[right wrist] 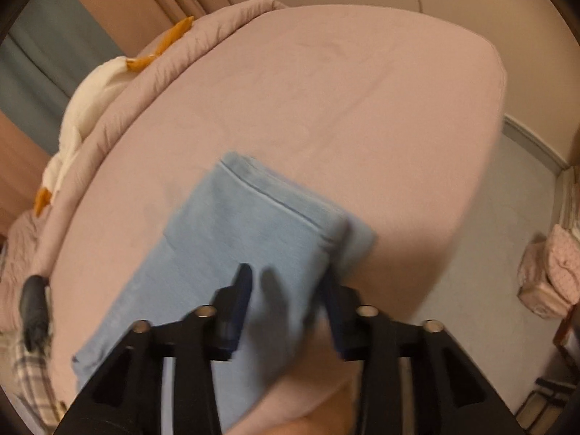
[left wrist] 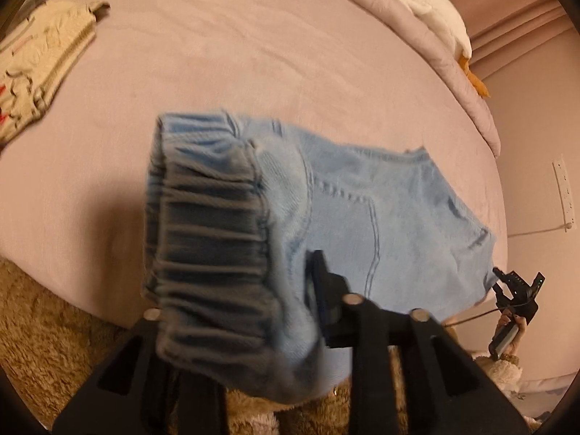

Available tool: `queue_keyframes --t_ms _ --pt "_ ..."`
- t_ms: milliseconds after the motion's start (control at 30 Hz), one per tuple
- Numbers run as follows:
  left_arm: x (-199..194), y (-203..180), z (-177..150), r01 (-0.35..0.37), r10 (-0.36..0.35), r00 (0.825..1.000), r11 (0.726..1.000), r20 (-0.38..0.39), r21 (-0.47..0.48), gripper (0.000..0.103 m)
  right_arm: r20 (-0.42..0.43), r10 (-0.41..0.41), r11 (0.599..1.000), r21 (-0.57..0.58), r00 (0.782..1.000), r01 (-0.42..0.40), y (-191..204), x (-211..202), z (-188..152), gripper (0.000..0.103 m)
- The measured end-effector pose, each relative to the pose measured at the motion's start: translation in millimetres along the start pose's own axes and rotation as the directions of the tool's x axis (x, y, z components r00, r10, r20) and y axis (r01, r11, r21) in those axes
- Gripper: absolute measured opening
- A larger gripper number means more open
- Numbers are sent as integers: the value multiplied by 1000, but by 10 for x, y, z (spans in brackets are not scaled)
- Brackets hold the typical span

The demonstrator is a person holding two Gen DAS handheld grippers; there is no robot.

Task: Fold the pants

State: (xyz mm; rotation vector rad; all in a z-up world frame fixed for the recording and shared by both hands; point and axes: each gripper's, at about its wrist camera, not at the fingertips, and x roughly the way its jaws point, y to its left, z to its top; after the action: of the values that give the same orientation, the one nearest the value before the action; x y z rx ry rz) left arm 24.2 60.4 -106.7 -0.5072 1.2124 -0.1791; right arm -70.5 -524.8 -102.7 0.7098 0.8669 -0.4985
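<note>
Light blue denim pants lie across the pink bed, partly lifted. My left gripper is shut on the pants' gathered elastic waistband, which hangs bunched over its left finger. In the right wrist view the leg end of the pants lies between my right gripper's fingers, which stand apart around the cloth; whether they press it is unclear. The right gripper also shows at the far right of the left wrist view, at the pants' leg end.
A beige folded garment lies at the bed's left. A rolled pink duvet with a white pillow lines the far edge. Shaggy brown carpet lies below the bed edge. A pink bag stands on the floor at right.
</note>
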Motion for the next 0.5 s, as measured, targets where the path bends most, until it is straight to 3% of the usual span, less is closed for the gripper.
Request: queue_keyframes --t_ms 33,67,100,167,300,333,433,467,500 --pt "-26 -7 37 14 -14 1000 1000 2 -1 15 -4 -31 1000 2 1000 31 19 30 18 26" --pt "-64 -8 90 36 -36 999 999 5 -6 14 -6 -75 997 9 997 75 34 61 54 6" --pt "-107 -28 162 56 -56 998 998 15 -10 12 -7 -85 996 17 996 86 63 72 98 6" --pt "-227 -98 325 80 -81 995 997 58 3 12 -3 -13 999 32 1000 13 184 52 294 6" --pt "-434 -213 681 141 -143 981 990 135 22 11 52 118 991 -63 992 -114 795 -127 779 6" --pt "-485 -202 720 154 -153 977 988 151 10 11 69 166 984 -71 984 -161 911 -220 869 6" --pt "-666 -121 668 221 -220 956 975 195 16 12 192 307 950 -118 932 -289 1066 -722 989 6" --pt "-672 -92 591 225 -225 955 974 191 24 12 236 321 945 -136 917 -296 1032 -852 970 6" --pt "-626 -65 501 210 -211 963 977 168 27 13 264 302 952 -133 916 -276 923 -924 915 6"
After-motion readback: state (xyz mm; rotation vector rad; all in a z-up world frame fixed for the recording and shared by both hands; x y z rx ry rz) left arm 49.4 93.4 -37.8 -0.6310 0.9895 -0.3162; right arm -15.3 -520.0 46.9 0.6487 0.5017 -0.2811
